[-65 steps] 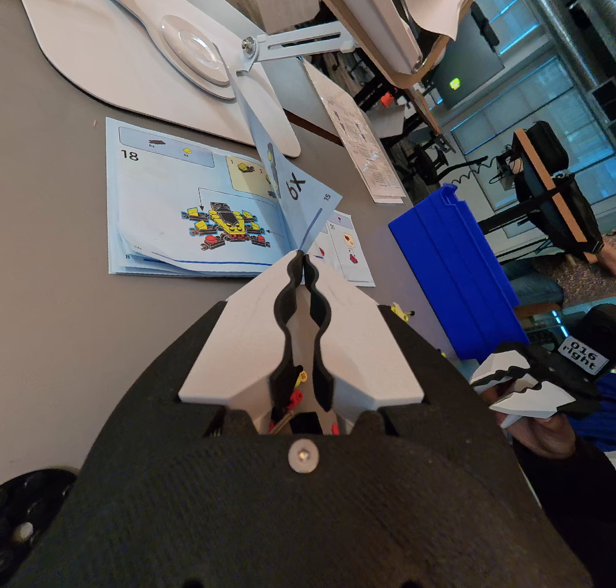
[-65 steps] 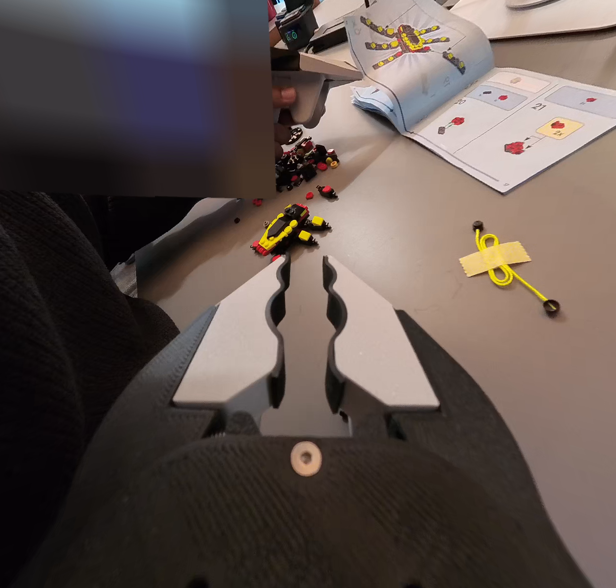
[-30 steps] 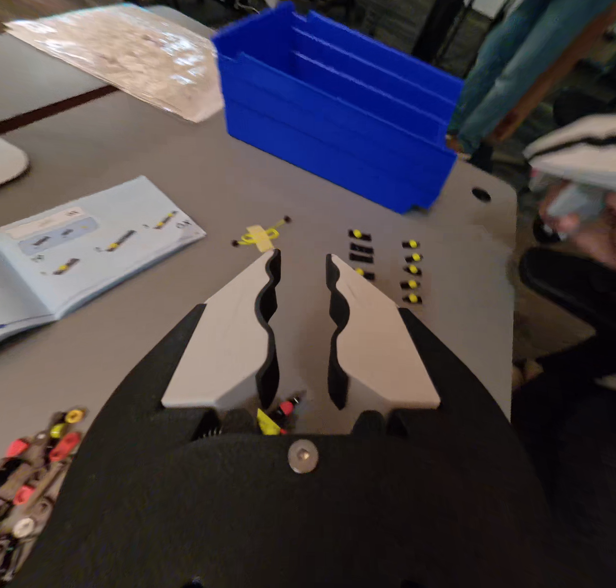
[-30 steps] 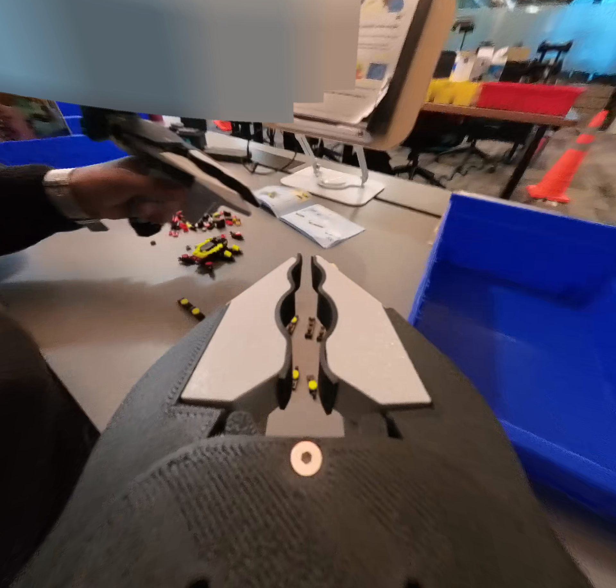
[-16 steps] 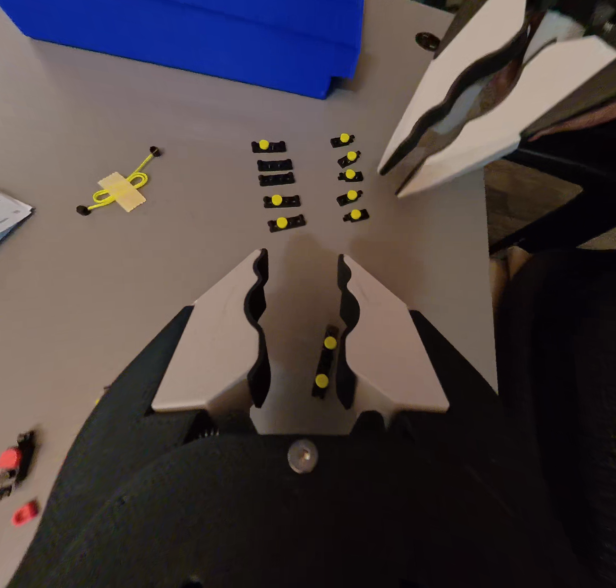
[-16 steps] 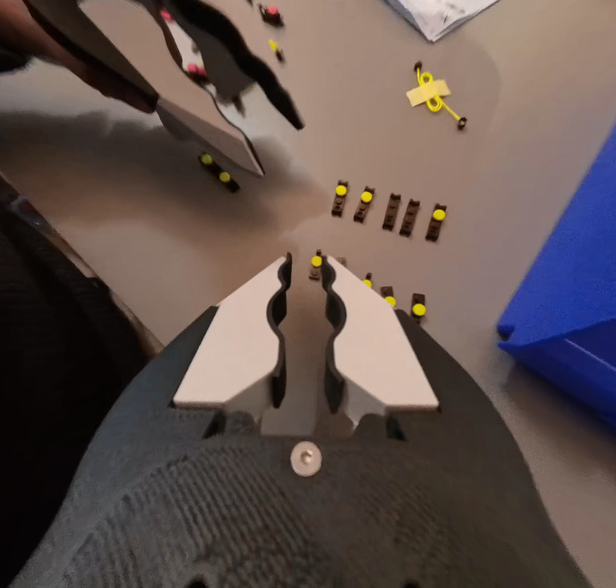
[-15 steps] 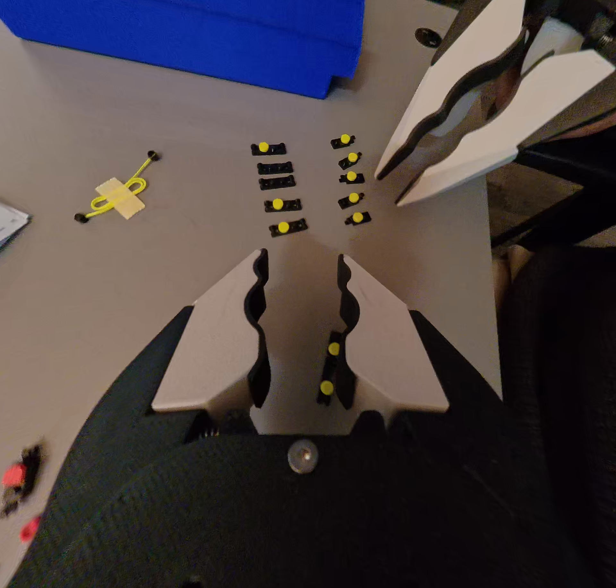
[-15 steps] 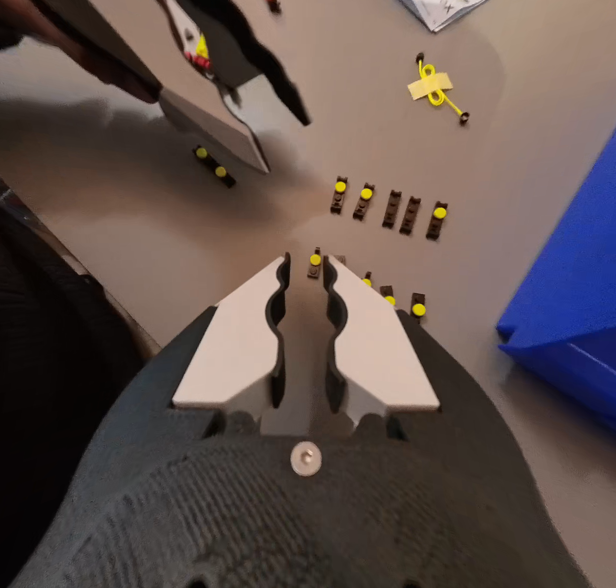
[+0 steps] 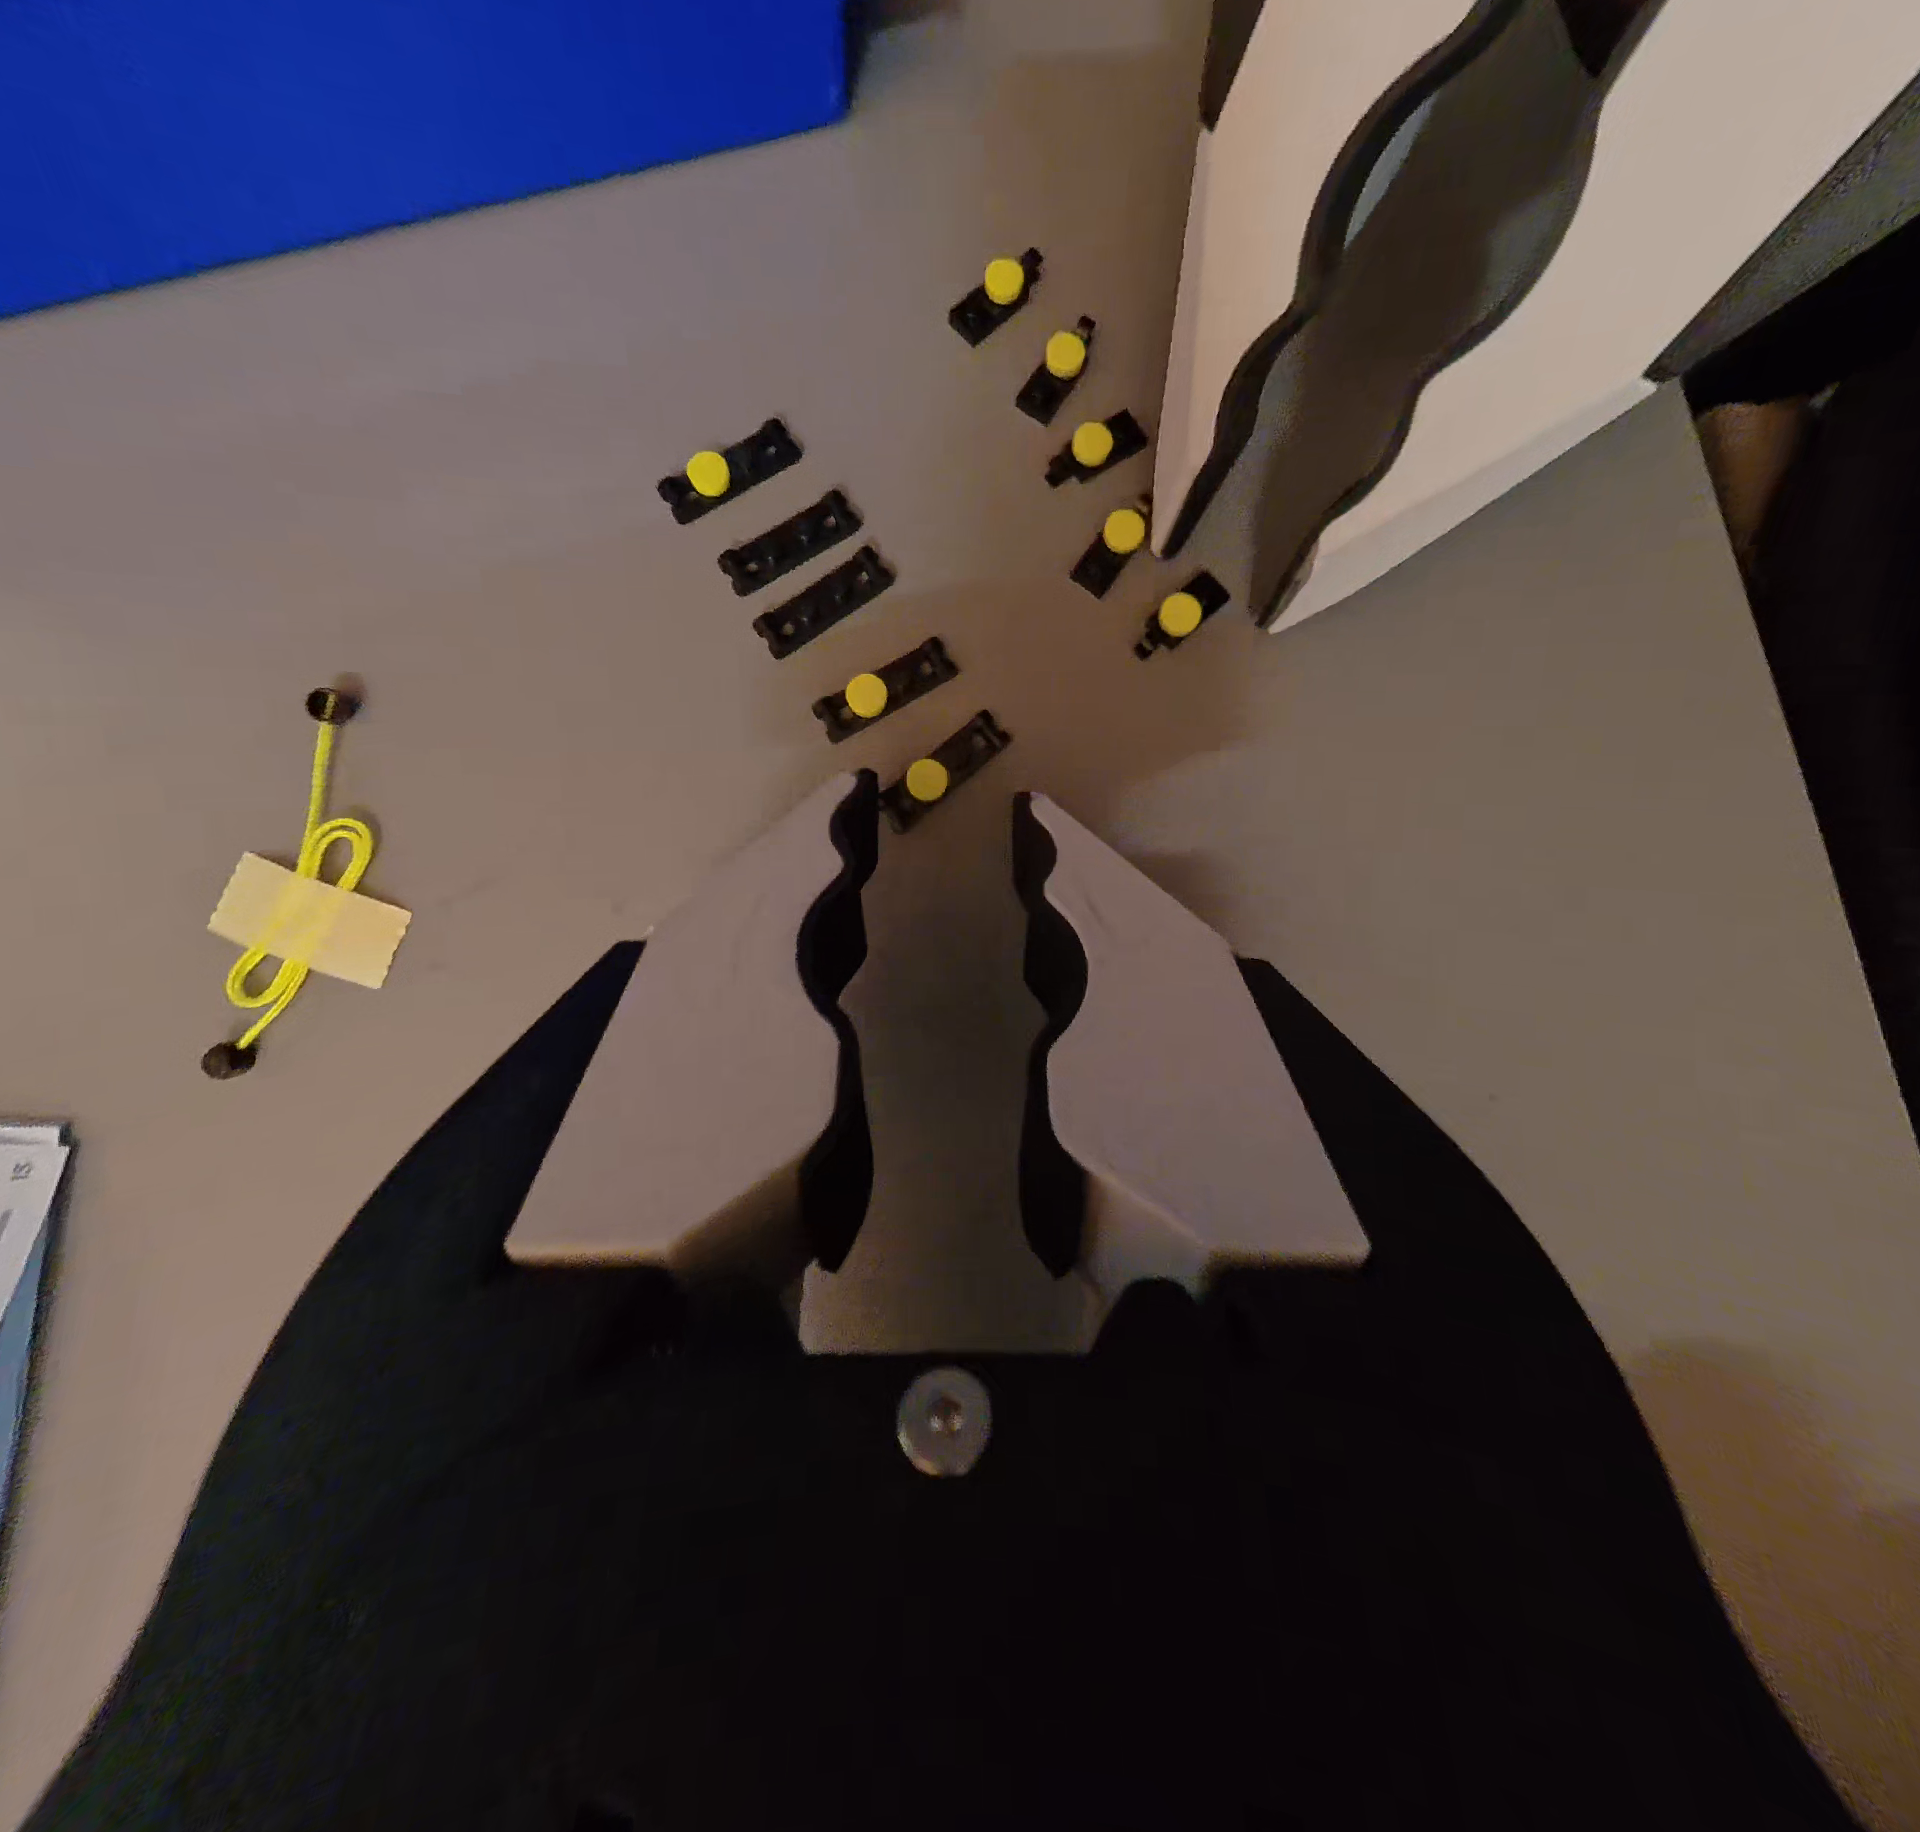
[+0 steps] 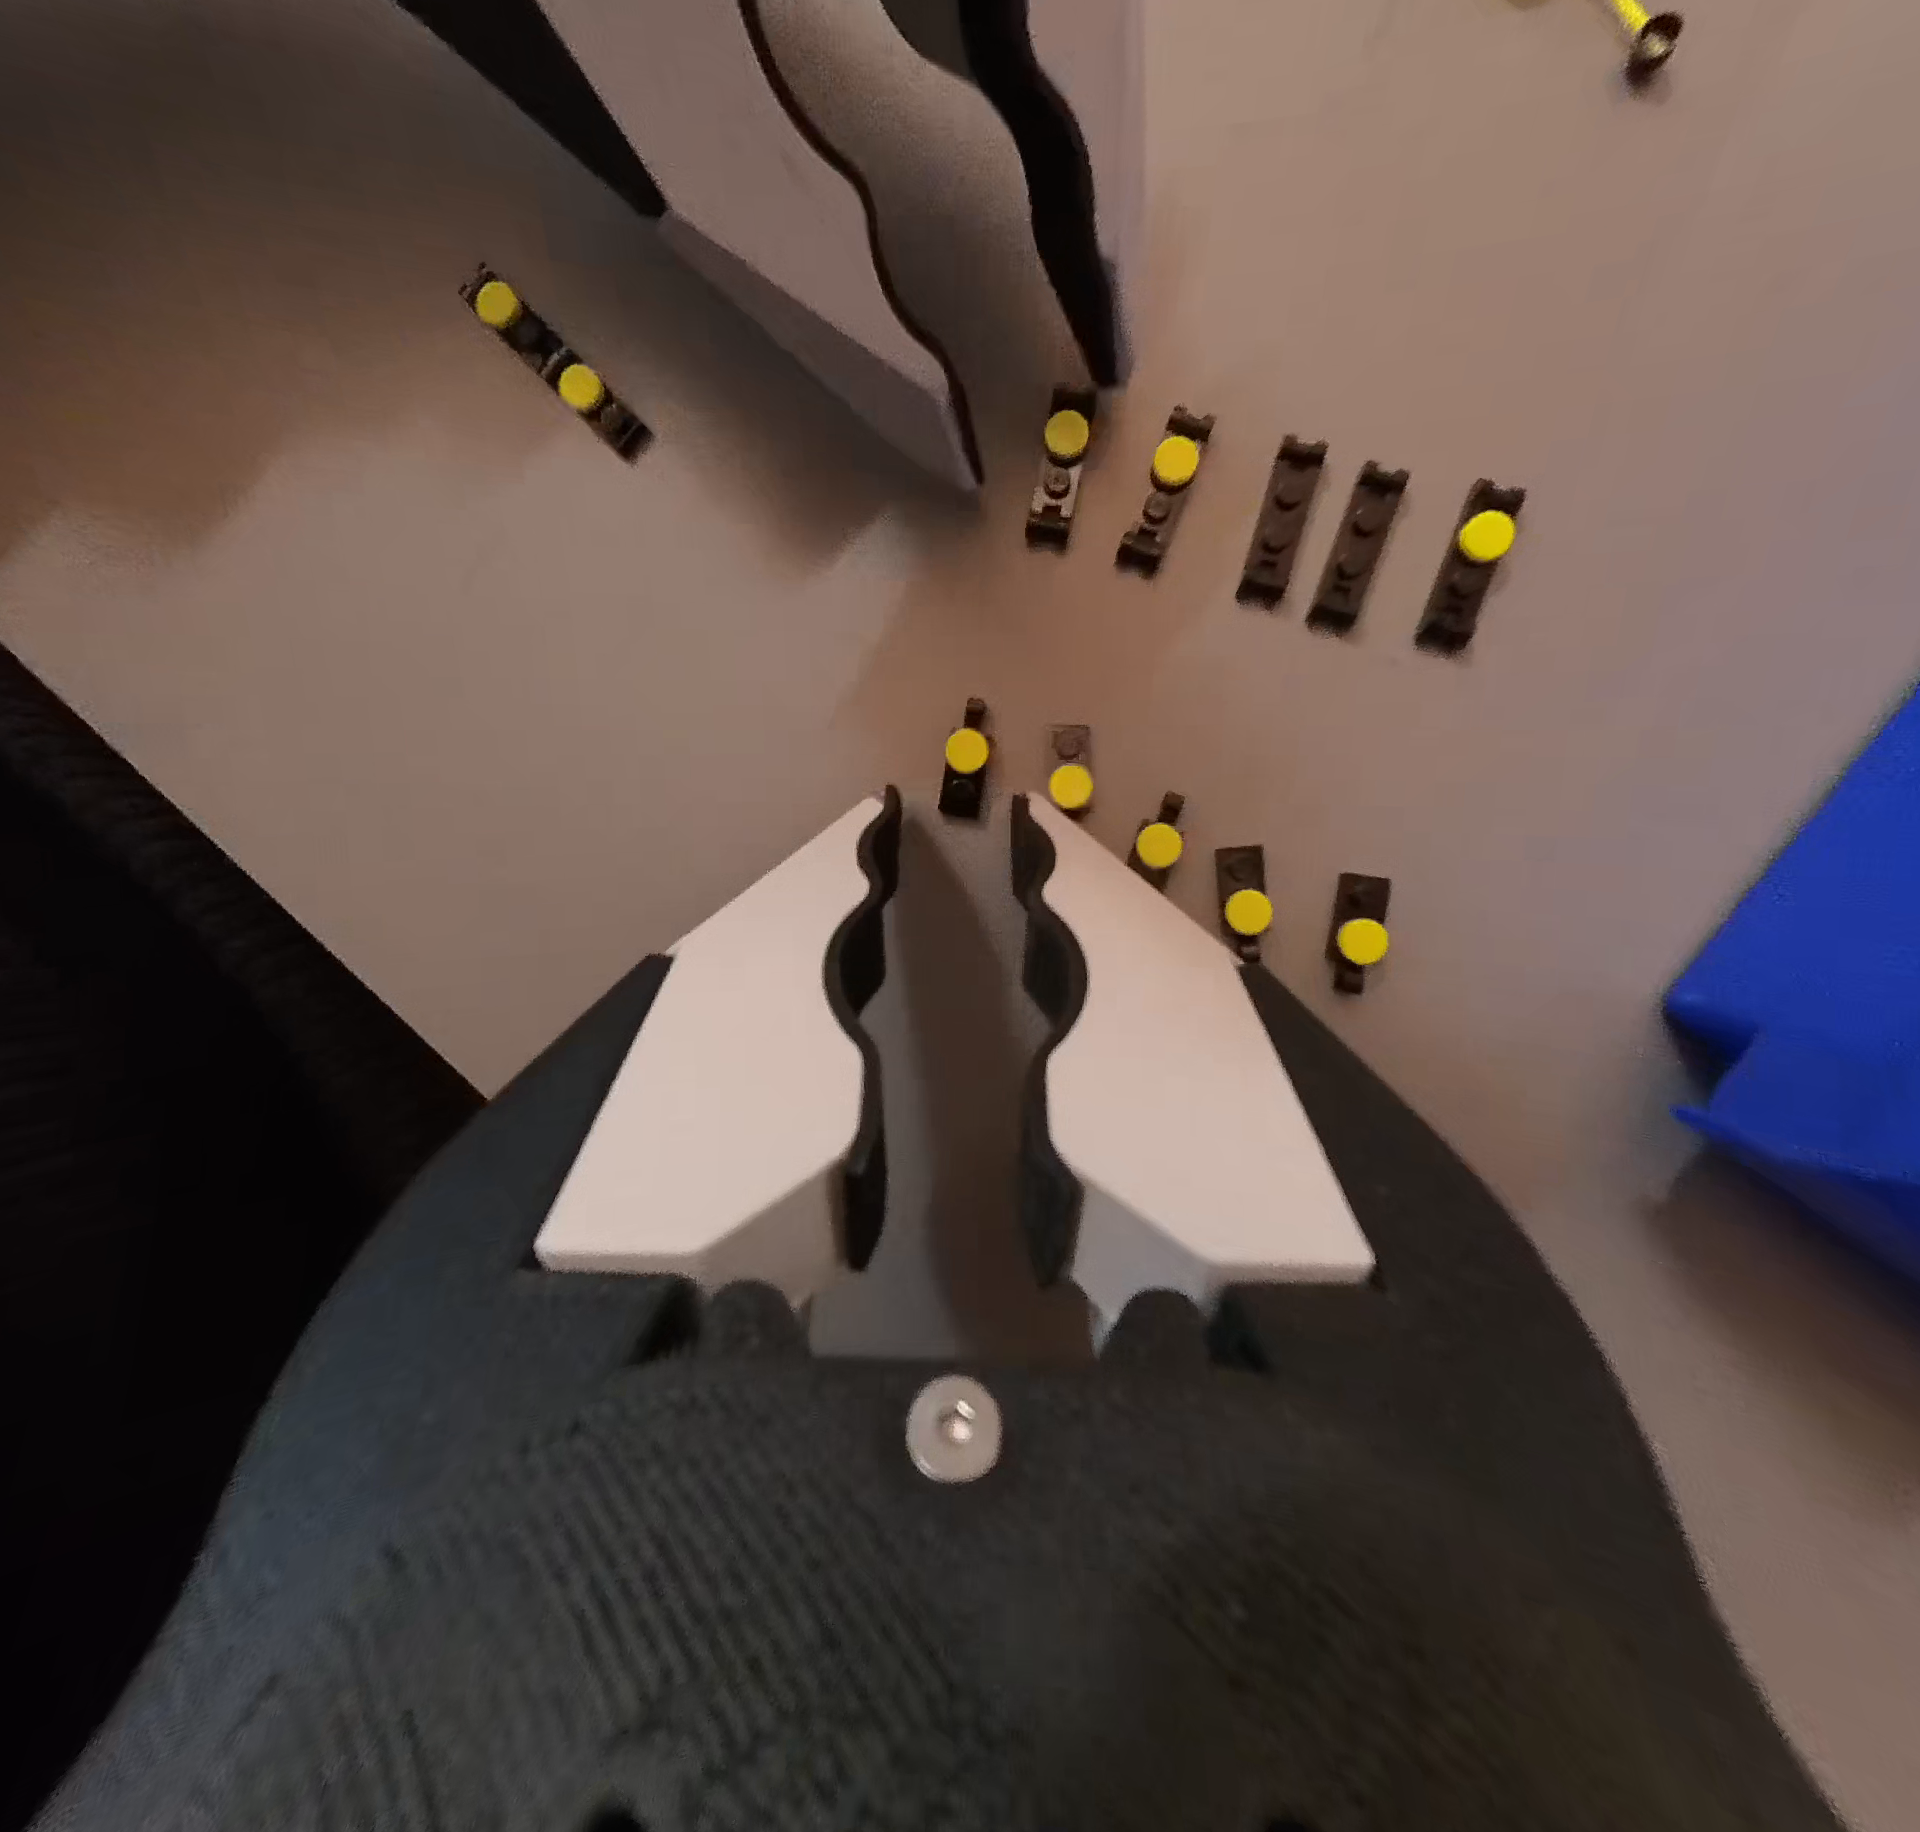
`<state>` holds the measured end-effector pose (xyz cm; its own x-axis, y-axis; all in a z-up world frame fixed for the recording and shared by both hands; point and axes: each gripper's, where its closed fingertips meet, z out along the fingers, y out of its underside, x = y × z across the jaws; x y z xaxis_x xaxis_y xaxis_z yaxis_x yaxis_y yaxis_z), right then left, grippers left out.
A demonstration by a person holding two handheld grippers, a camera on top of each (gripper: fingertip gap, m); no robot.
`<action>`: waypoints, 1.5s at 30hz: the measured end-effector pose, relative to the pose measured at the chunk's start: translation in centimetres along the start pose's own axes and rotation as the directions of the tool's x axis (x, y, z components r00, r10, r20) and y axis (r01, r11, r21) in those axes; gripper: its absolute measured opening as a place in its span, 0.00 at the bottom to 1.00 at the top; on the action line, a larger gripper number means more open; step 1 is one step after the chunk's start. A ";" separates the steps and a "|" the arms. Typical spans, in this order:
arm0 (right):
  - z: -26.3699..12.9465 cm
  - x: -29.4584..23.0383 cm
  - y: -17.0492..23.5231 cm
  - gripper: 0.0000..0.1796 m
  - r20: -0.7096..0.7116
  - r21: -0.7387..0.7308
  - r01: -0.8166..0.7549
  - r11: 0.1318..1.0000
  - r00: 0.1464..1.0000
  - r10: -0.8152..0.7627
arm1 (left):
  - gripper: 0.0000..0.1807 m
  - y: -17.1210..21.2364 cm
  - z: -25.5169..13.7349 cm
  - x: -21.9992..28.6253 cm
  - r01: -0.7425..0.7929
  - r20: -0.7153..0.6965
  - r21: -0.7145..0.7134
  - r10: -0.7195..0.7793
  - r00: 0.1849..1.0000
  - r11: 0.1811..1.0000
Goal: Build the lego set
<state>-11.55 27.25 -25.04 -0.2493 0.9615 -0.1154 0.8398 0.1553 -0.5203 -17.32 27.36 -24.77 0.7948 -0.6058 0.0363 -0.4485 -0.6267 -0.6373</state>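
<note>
Two rows of small black Lego pieces lie on the grey table, most with a yellow round stud. My left gripper (image 9: 940,800) is open, its tips on either side of the end of the nearest long black plate (image 9: 940,769). From the right wrist view it (image 10: 1039,421) comes in from the top over that plate (image 10: 1062,468). My right gripper (image 10: 954,803) is open and empty, its tips just short of a small studded piece (image 10: 964,759). In the left wrist view it (image 9: 1214,585) is beside the same piece (image 9: 1179,613).
A blue bin (image 9: 416,68) stands beyond the rows and also shows at the right in the right wrist view (image 10: 1818,1003). A taped yellow string (image 9: 301,915) lies to the left. A longer black piece with two yellow studs (image 10: 556,359) lies apart. A booklet corner (image 9: 26,1252) is at the left edge. The grippers' ends are close to 6 centimetres from one another.
Both grippers have come down close to the two rows of pieces. The left gripper has moved forward past the two-stud piece to the nearest long plate, and its jaws have narrowed a little.
</note>
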 end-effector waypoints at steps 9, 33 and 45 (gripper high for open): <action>0.3 0.2 -0.2 0.05 -0.027 -0.005 0.039 0.999 0.999 -0.039 | 0.07 0.0 0.6 0.3 -0.012 -0.014 -0.023 0.012 1.000 1.000; 2.5 -3.9 -5.6 0.04 0.203 0.168 0.277 0.946 0.930 -0.308 | 0.03 6.6 -4.8 3.5 0.174 0.086 -0.045 -0.170 0.982 0.984; 4.0 -3.3 -6.6 0.03 0.183 0.125 0.446 0.886 0.868 -0.462 | 0.05 6.0 -4.2 2.4 0.208 0.131 0.042 -0.211 0.969 0.977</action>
<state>-18.22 22.11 -24.58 -0.6928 0.7210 -0.0142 0.5727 0.5380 -0.6185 -19.81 20.04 -25.27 0.9181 -0.3902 0.0694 -0.2562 -0.7179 -0.6473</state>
